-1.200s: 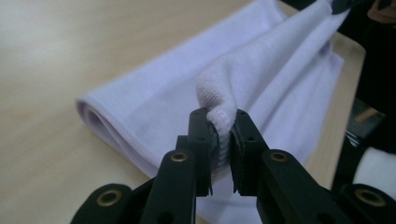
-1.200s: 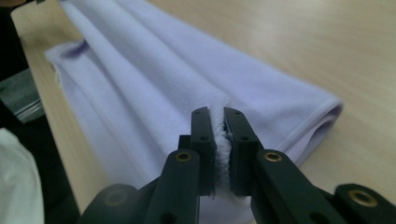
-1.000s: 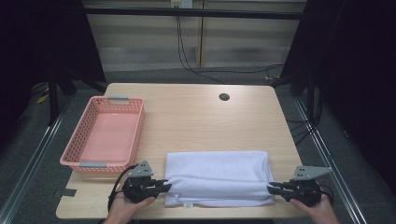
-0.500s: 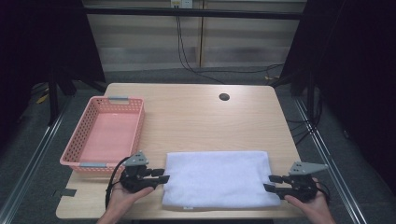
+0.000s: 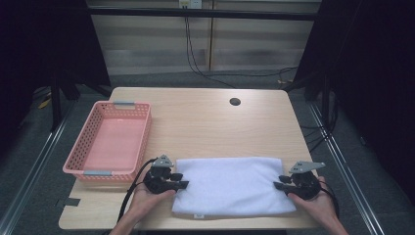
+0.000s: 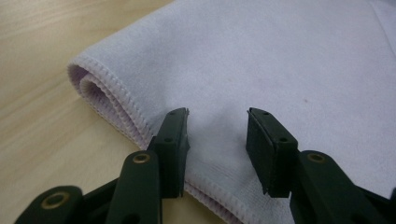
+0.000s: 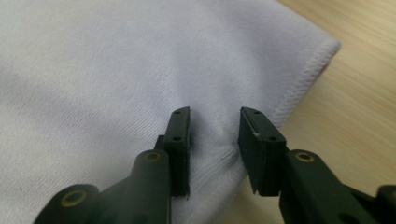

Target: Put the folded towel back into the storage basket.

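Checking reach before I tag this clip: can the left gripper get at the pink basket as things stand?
Probably yes. The left gripper sits open at the folded white towel's left end, its jaws having just been opening, nothing clamped. The pink basket stands right beside that hand on bare table, nothing between them.

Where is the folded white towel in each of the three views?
High view: towel lies at the table's near edge, between both grippers.
Left gripper view: towel covers the upper right, folded edge at left.
Right gripper view: towel covers the left, stitched hem at right.
Shared landmark: the wooden table.
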`<state>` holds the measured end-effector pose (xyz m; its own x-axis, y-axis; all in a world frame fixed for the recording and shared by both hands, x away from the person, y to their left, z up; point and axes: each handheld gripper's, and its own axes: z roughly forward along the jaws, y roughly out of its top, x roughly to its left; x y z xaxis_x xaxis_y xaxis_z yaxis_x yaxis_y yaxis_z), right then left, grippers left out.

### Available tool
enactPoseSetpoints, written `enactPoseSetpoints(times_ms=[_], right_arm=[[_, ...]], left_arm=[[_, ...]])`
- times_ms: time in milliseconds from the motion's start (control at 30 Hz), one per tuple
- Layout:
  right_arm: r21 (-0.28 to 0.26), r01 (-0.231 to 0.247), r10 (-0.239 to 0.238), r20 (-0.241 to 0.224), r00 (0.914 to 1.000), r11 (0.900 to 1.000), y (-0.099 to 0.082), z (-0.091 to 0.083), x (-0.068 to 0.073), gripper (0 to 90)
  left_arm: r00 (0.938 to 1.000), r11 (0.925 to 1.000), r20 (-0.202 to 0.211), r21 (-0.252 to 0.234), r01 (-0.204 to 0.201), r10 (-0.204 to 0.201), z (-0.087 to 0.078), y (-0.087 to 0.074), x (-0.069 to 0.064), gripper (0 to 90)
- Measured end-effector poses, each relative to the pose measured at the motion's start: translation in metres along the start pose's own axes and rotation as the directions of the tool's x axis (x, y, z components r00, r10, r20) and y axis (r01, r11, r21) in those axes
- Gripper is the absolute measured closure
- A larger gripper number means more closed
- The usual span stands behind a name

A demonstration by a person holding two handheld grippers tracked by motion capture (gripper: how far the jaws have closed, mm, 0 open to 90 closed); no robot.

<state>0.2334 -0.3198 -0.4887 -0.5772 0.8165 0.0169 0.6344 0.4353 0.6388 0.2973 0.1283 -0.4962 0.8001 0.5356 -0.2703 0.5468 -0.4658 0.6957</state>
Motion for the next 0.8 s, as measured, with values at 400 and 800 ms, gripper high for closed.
enactPoseSetpoints(times_ms=[400, 800], right_arm=[[-0.081, -0.07, 0.067, -0.041, 0.9969, 0.9942, -0.002, -0.017, 0.002, 47.3], [-0.111, 0.065, -0.088, -0.218, 0.9719, 0.9917, 0.038, 0.006, 0.083, 36.5]], left_arm=[[0.9997, 0.9992, -0.024, -0.038, -0.01, 0.009, 0.009, 0.023, 0.004, 45.6], [0.9973, 0.9925, -0.061, -0.117, 0.034, -0.042, -0.003, 0.049, 0.023, 39.0]])
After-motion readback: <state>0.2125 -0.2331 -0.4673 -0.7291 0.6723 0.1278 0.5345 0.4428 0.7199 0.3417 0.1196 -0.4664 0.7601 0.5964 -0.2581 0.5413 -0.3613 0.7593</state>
